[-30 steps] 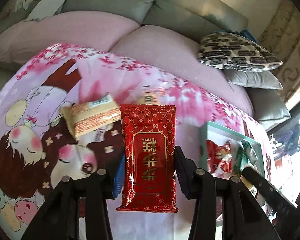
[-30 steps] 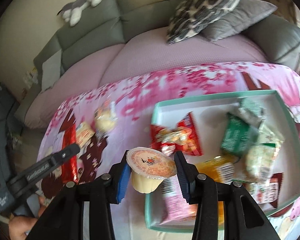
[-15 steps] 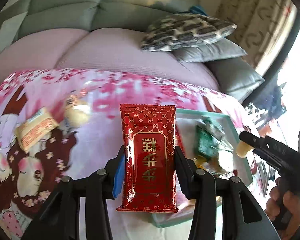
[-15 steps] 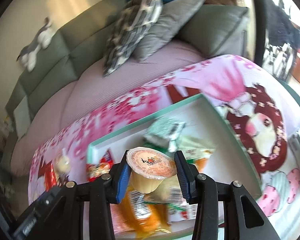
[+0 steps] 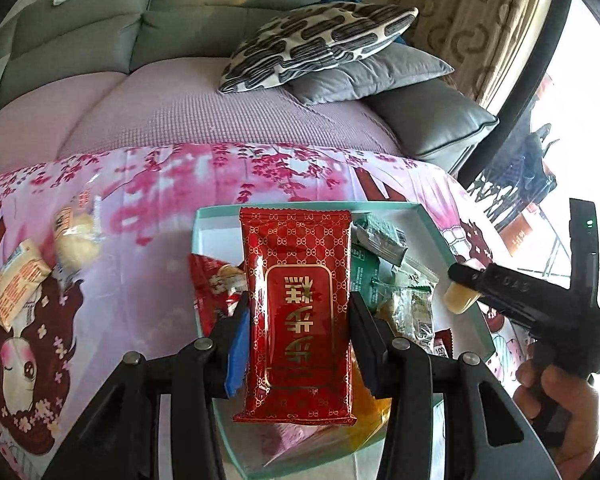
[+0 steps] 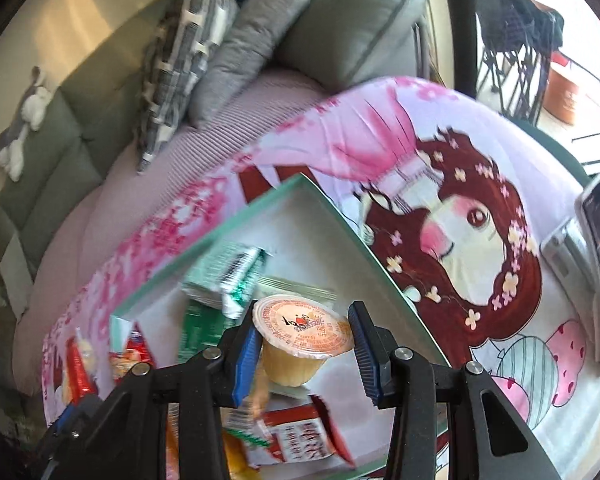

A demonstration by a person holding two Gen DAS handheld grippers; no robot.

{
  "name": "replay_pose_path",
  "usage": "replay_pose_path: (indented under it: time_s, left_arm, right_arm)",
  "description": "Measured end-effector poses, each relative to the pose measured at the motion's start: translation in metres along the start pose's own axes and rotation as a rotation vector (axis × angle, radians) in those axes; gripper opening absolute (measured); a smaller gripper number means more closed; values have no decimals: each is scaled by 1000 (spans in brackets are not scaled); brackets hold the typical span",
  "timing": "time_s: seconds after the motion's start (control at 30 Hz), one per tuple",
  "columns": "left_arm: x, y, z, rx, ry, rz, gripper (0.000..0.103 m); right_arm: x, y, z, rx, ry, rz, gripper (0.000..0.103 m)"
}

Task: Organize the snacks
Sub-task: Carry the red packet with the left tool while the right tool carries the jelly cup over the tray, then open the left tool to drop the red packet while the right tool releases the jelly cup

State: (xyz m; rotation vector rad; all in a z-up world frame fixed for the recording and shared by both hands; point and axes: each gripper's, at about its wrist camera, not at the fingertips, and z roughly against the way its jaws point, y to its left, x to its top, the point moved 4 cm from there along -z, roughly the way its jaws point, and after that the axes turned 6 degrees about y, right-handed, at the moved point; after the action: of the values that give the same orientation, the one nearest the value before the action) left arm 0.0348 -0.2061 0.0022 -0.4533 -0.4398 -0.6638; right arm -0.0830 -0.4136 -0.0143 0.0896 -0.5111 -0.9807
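While both grippers hang over the pink cartoon-print cloth [image 5: 172, 184] on the bench, the teal-rimmed tray [image 5: 216, 216] at the lower centre of each view already holds a jumble of wrapped snacks. The left gripper [image 5: 298, 338] has its jaws partly closed on a red foil packet [image 5: 296, 312], held upright above the tray. The right gripper [image 6: 304, 340] has its jaws partly closed on a small jelly cup [image 6: 296, 334], also over the tray. This looks like the delivery step: next, each load needs lowering into a free patch of tray before the jaws part. Two snacks, a beige wafer pack [image 5: 18, 280] and a round bun [image 5: 76, 244], lie on the cloth at left, not yet collected.
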Motion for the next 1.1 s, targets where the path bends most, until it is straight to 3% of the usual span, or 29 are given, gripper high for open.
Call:
replay_pose_path:
  time_s: [0.33,0.77,0.87,0.93,1.1]
  left_arm:
    - [3,-16,-23,25,8,-66,47]
    - [-1,-17,-39,39,47,-68,51]
    - [-1,-16,-39,43,52,-62,54]
    - [0,-14,-38,43,56,-54,59]
    - [1,-11,-31,38,55,-37,61]
  right_arm:
    - [-3,-11,-23,-18,56,-16,46]
    - [-3,-15,-36,-65,103,-15,46]
    - [-2,-14,-36,-72,104,-10,52]
    - [-1,-13,-35,-70,101,-4,62]
    - [-1,-12,-37,-72,113,9,68]
